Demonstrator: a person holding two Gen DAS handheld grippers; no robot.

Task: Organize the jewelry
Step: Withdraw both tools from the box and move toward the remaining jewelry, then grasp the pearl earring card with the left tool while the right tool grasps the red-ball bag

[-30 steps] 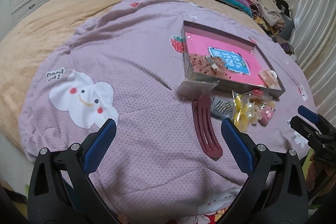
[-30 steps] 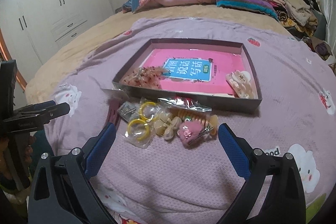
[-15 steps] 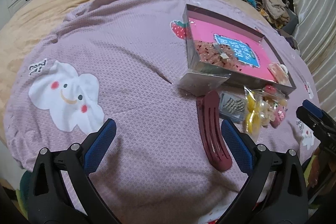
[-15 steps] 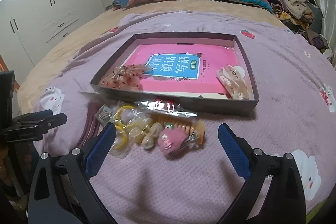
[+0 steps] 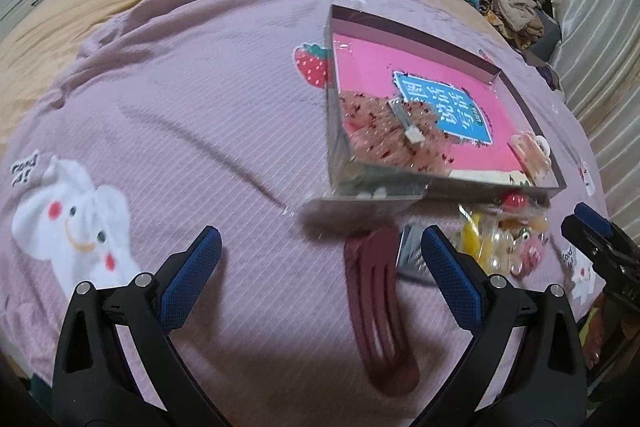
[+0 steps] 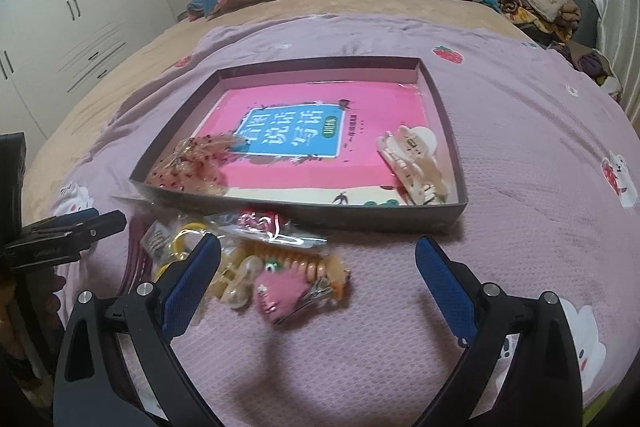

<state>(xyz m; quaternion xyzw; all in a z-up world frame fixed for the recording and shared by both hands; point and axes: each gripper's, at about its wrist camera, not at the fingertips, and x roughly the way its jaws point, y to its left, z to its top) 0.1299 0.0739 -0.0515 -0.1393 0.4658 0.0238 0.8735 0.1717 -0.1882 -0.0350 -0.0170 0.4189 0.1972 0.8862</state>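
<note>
Both grippers gaping wide and holding nothing, left gripper (image 5: pixel 318 261) hovering over the maroon hair clip (image 5: pixel 380 311), right gripper (image 6: pixel 318 267) over the jewelry pile (image 6: pixel 256 259), all lying just before the shallow box (image 6: pixel 448 131).

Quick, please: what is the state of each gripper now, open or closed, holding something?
Left gripper: open, holding nothing.
Right gripper: open, holding nothing.

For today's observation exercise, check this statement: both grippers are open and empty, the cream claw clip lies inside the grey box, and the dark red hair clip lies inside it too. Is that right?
One error: the dark red hair clip lies on the purple blanket outside the grey box, as the left wrist view shows. The cream claw clip is inside, and the left gripper and right gripper are open and empty.
</note>
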